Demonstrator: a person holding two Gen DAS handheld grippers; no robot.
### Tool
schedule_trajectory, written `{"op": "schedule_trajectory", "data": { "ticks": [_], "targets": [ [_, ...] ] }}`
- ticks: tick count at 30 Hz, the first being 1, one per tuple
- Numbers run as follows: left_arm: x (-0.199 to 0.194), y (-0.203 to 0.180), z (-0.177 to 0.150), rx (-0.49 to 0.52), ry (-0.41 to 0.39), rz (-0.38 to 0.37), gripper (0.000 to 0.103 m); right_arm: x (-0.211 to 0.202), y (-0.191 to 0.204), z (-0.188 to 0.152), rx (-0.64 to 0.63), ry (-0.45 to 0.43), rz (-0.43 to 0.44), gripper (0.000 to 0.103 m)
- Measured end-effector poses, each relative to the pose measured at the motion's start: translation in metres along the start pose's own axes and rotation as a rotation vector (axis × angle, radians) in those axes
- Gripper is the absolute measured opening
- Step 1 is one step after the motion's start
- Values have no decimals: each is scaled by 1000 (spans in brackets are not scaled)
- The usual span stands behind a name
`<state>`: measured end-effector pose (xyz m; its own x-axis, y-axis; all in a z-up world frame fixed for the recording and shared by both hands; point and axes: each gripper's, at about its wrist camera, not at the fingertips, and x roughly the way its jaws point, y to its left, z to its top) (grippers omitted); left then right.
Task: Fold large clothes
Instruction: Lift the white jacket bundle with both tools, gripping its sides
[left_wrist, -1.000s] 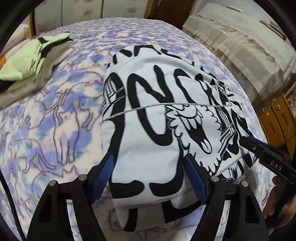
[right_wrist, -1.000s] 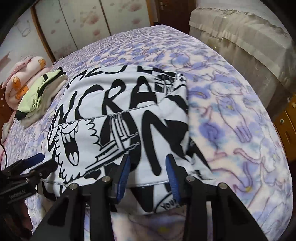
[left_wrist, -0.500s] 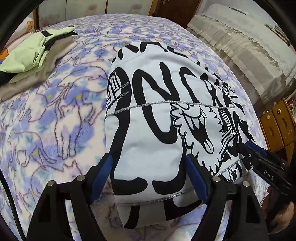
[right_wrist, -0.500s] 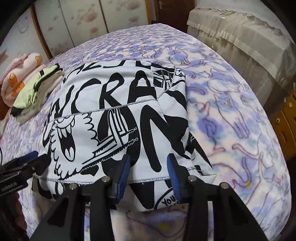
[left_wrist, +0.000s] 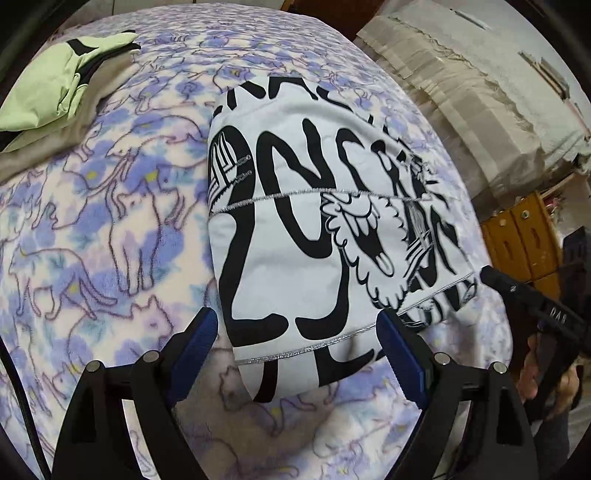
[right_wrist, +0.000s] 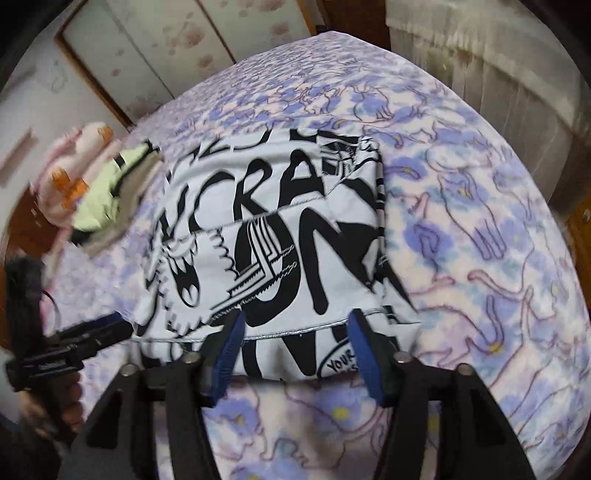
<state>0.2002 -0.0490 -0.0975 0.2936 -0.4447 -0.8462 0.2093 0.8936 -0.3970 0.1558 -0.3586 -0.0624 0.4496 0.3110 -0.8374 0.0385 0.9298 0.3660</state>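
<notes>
The garment (right_wrist: 280, 236) shows "CRA" and "YOUR"; the right gripper (left_wrist: 487, 275) reads perhaps "DAS".

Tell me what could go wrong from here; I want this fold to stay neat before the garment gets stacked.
1. The right gripper, jaws opening, straddles the hem of the folded white printed garment; a pad could drag the top layer askew.
2. The left gripper, jaws also opening, flanks the same near edge, so it could snag too.
3. A lower layer pokes out beneath the near hem, so the stack may look uneven.

Folded printed garment (right_wrist: 280, 236) on bed (right_wrist: 480, 229), right tongs (right_wrist: 295, 343) opening
</notes>
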Motion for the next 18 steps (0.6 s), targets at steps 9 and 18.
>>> {"op": "schedule_trajectory", "data": {
  "ticks": [9,18],
  "targets": [
    [0,31,32,-119,13,-100,102,-5,-32,34,56,33,55,97],
    [50,56,34,-184,79,-166,102,67,-65,55,29,145,122,97]
  ]
}}
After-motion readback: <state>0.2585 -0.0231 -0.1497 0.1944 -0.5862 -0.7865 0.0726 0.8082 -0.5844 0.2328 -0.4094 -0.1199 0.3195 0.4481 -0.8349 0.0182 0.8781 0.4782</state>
